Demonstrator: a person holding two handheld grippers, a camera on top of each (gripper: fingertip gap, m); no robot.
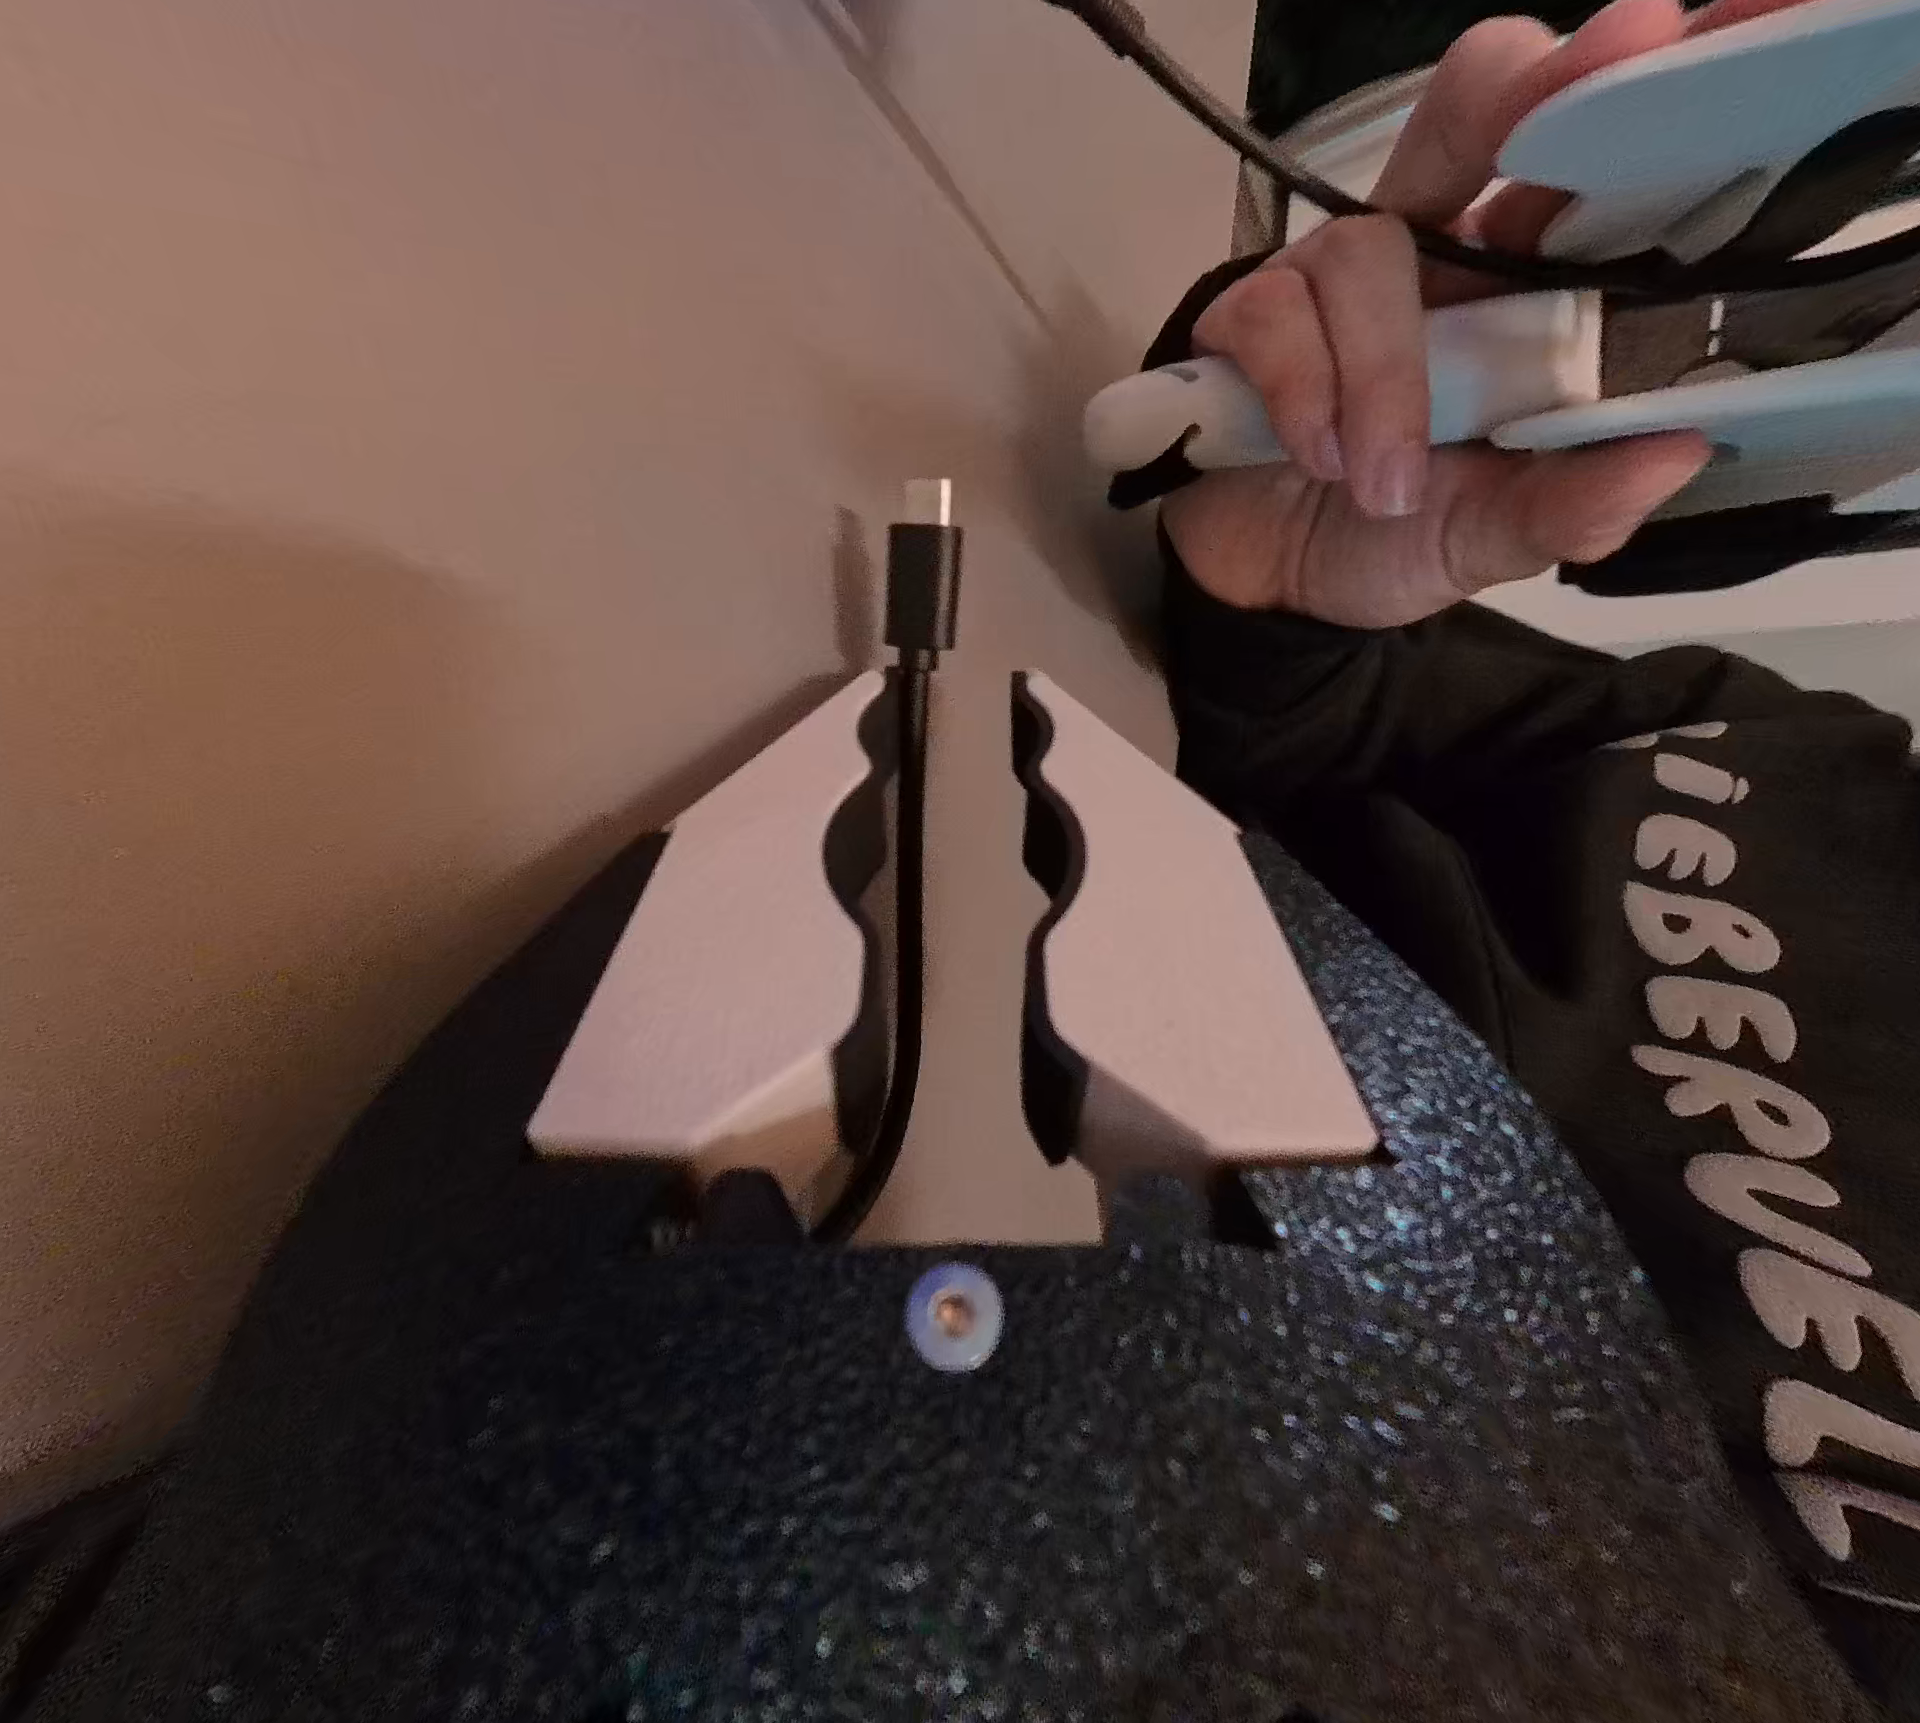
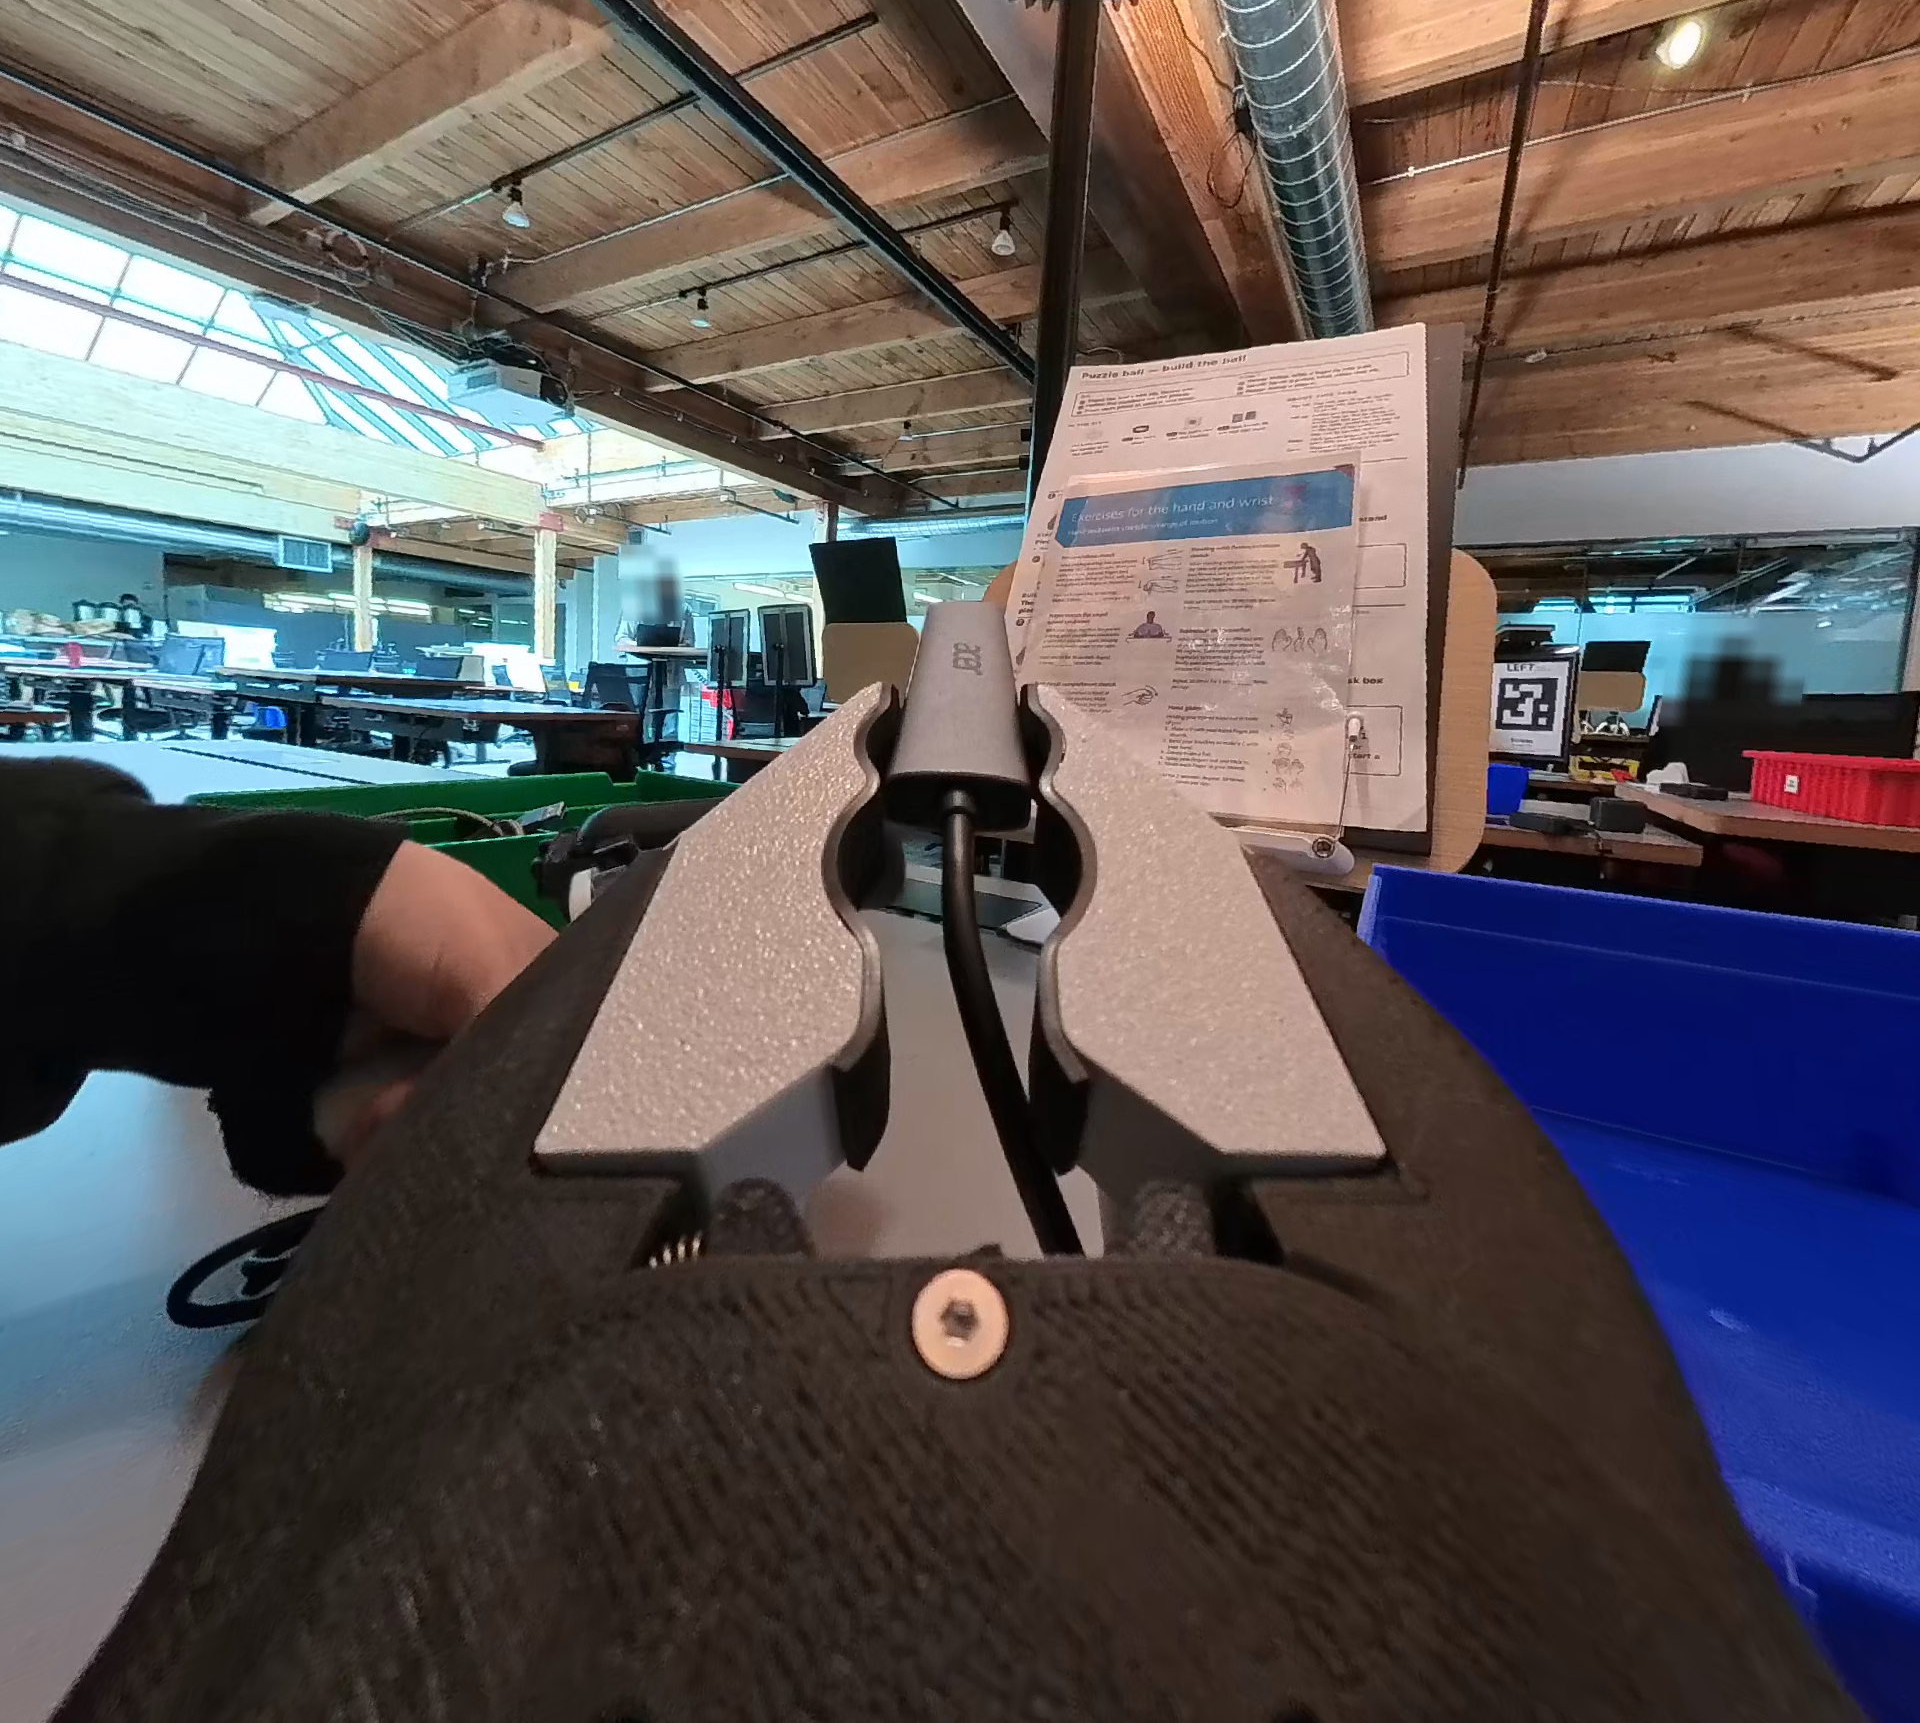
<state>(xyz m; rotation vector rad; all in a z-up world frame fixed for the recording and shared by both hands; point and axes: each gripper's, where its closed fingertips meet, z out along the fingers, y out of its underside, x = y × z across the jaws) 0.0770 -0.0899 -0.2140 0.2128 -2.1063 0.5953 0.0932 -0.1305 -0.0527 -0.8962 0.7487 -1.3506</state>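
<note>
Held the left claw (image 1: 948, 681) apart above the counter (image 1: 416, 323), with a black cable (image 1: 912, 894) only leaning along one finger, plug past the tips. Unclamped, so likely to slide out at any tilt. Clamped the right claw (image 2: 958, 697) on a grey connector (image 2: 956, 676), lead trailing back. Made out loose cords, seemingly, in the green bin (image 2: 416, 795). Saw only bare wall of the blue bin (image 2: 1662, 998).

A black cable (image 1: 906, 925) runs up along the left claw's (image 1: 951, 686) inner left pad, its plug (image 1: 923, 567) pointing up past the parted tips. The right claw (image 2: 958, 717) pinches a grey tapered connector (image 2: 956, 717), its black cord (image 2: 987, 977) trailing back.
</note>
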